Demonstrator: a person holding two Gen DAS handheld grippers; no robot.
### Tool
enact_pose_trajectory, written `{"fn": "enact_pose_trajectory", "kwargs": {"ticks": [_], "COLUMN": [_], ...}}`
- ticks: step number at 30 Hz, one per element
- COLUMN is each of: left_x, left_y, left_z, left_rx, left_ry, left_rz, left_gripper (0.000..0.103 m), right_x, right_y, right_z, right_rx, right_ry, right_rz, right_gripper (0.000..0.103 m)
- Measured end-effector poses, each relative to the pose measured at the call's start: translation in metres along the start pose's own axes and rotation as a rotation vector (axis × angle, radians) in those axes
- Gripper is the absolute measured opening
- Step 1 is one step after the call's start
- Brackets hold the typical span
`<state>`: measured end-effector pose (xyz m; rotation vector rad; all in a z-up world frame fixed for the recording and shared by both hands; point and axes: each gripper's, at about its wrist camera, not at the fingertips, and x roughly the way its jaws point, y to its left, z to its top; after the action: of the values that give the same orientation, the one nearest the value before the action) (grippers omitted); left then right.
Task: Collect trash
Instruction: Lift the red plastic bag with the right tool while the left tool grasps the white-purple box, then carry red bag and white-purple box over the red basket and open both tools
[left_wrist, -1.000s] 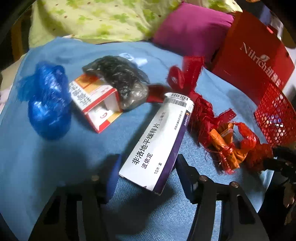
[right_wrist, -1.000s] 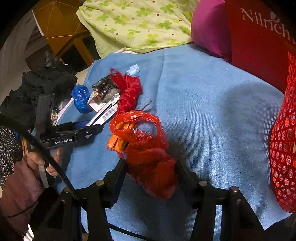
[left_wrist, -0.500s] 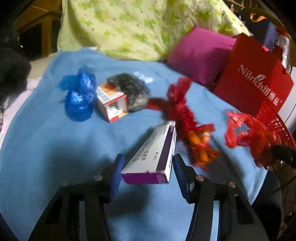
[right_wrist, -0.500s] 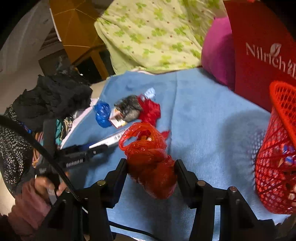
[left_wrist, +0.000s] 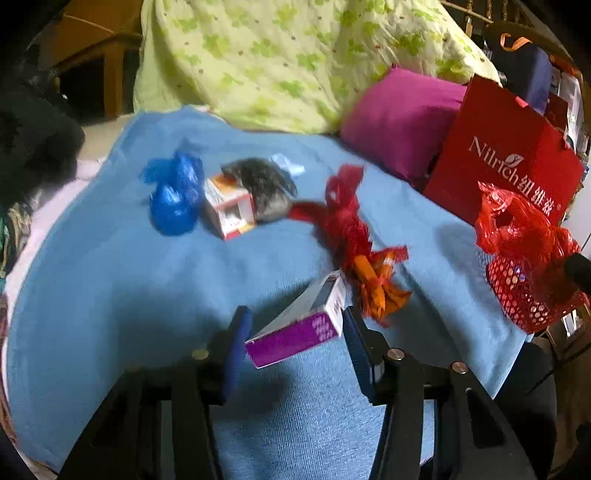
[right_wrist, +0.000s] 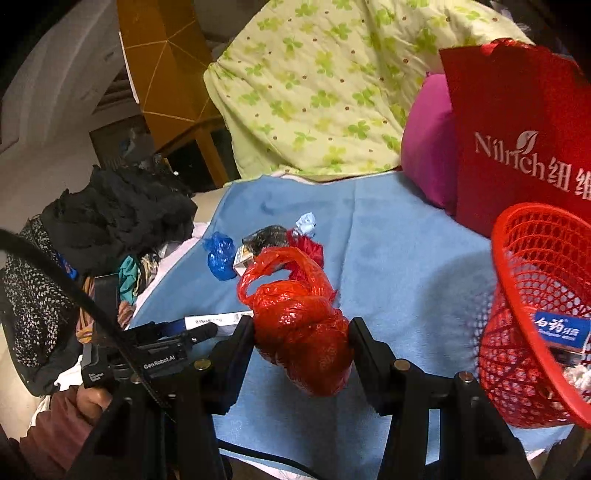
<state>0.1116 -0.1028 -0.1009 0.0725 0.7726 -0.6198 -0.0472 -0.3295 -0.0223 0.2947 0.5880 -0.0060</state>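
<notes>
Left gripper (left_wrist: 295, 328): jaws closing, clamped on the purple-and-white carton (left_wrist: 301, 325), which is lifted clear of the blue blanket (left_wrist: 110, 277). Right gripper (right_wrist: 301, 332): jaws clamped on the knotted red plastic bag (right_wrist: 299, 328), held above the blanket, with the red mesh basket (right_wrist: 532, 258) at 3 o'clock. Blue bag (left_wrist: 173, 199), small open carton (left_wrist: 229, 210) and red-orange wrapper (left_wrist: 354, 243) lie on the blanket at 11–12 o'clock.

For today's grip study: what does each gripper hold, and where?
Left gripper, jaws closing: purple-ended carton, near end. Right gripper: red bag, knotted body.
</notes>
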Motion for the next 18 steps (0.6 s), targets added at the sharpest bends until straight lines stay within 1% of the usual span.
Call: {"fn": "enact_pose_trajectory", "kwargs": {"ticks": [1, 2, 3, 5, 7, 8, 11, 12, 14, 16, 18], "left_x": [-0.004, -0.007, -0.010, -0.008, 0.004, 0.009, 0.026, 0.028, 0.028, 0.024, 0.023], "left_y": [-0.001, -0.003, -0.005, -0.010, -0.011, -0.009, 0.006, 0.010, 0.011, 0.011, 0.010], "left_z": [0.002, 0.004, 0.006, 0.008, 0.005, 0.003, -0.006, -0.007, -0.010, -0.009, -0.008], "left_rx": [0.002, 0.005, 0.014, 0.036, 0.057, 0.046, -0.039, -0.052, -0.046, -0.040, -0.030], "left_ry": [-0.010, -0.018, -0.019, -0.013, 0.016, 0.030, 0.074, 0.078, 0.060, 0.038, 0.026], "left_rz": [0.006, 0.008, 0.005, 0.026, 0.059, 0.067, 0.041, 0.033, 0.034, 0.027, 0.021], "left_gripper": [0.048, 0.040, 0.026, 0.026, 0.026, 0.026, 0.029, 0.029, 0.029, 0.027, 0.022], "right_x": [-0.005, -0.007, -0.011, -0.014, -0.014, -0.014, -0.014, -0.014, -0.012, -0.010, -0.007], "right_y": [-0.001, -0.001, -0.001, -0.003, -0.005, -0.006, -0.007, -0.007, -0.009, -0.011, -0.011], "right_z": [0.001, 0.002, 0.003, 0.004, 0.004, 0.003, 0.000, 0.000, -0.001, -0.001, -0.001], "right_rx": [0.000, -0.001, 0.000, 0.006, 0.014, 0.015, 0.012, 0.010, 0.018, 0.028, 0.036], "right_ry": [-0.011, -0.019, -0.030, -0.037, -0.031, -0.029, -0.019, -0.018, -0.013, -0.010, -0.003], "right_rz": [0.000, -0.001, 0.000, 0.003, 0.001, 0.000, -0.001, -0.003, -0.003, -0.002, 0.006], "right_gripper": [0.055, 0.055, 0.055, 0.055, 0.055, 0.055, 0.055, 0.055, 0.055, 0.055, 0.055]}}
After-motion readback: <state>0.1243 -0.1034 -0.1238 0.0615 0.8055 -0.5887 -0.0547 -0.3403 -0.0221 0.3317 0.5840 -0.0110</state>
